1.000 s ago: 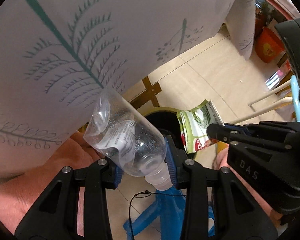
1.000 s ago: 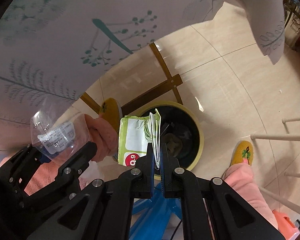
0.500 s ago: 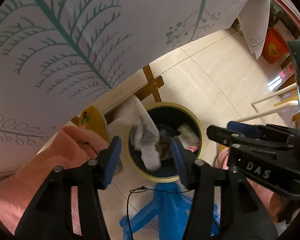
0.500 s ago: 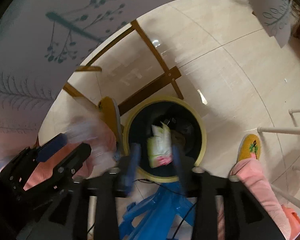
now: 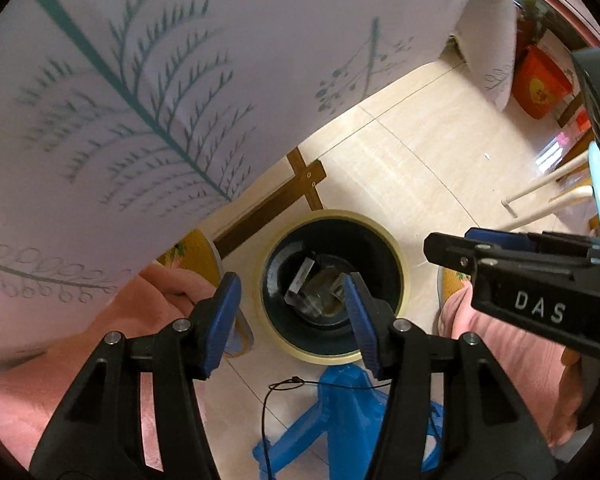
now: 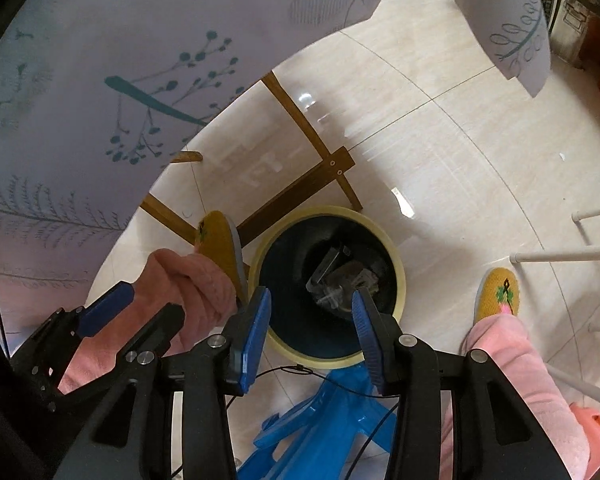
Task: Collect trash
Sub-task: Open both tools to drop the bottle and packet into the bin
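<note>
A leaf-printed tablecloth [image 5: 148,92] hung over the tiled floor [image 6: 440,152], beside the yellow-rimmed bin [image 5: 396,252]. Trash [image 5: 316,288], including a clear bottle, lay inside the bin. The left gripper [image 5: 290,316] and right gripper [image 6: 310,330] hovered above it, jaws apart and empty. Good practice: lift clear of the rim before swinging away. Only the right view showed a yellow slipper [image 6: 500,292] fully.

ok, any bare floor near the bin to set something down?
Bare tile beyond the yellow-rimmed bin, running right toward the white chair legs. Crowded near side: blue stool, slippers, wooden table frame on the left.
</note>
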`<state>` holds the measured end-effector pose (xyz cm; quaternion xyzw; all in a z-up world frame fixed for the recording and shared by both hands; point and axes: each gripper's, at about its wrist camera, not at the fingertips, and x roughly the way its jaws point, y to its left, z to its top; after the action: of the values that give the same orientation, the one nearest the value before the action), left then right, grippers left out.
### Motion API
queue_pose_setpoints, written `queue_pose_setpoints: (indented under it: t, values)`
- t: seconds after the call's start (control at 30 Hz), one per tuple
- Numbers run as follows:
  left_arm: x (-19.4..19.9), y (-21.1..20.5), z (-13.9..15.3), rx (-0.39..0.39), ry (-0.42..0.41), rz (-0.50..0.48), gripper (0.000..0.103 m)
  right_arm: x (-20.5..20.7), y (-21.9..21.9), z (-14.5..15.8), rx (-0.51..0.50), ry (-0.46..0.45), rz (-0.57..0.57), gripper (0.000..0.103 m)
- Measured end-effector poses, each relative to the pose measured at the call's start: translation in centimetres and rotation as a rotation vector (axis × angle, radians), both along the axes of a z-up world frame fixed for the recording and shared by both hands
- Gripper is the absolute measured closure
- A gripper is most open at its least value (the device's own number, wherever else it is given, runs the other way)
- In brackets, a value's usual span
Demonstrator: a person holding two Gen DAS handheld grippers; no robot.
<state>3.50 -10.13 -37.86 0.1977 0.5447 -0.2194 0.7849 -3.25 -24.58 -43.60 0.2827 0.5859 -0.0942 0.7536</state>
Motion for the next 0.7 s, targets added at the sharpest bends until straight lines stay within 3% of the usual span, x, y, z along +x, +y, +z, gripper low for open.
queue_pose_setpoints:
  t: [0.2, 0.47, 0.7]
  values:
    - [-2.0, 0.0, 2.0, -0.022, -0.001, -0.043, 0.052, -1.2, 0.1, 2.6, -0.011, -0.025, -0.004, 0.06]
    - [-3.0, 1.5, 6.5, -0.101, -0.009, -0.023, 0.052, -4.1, -0.1, 8.2, -0.053, -0.092, -0.021, 0.06]
    - [-2.2, 4.5, 11.9, -0.171, -0.062, 0.091, 0.052, -6.4, 0.5, 14.5, -0.085, -0.176, -0.016, 0.06]
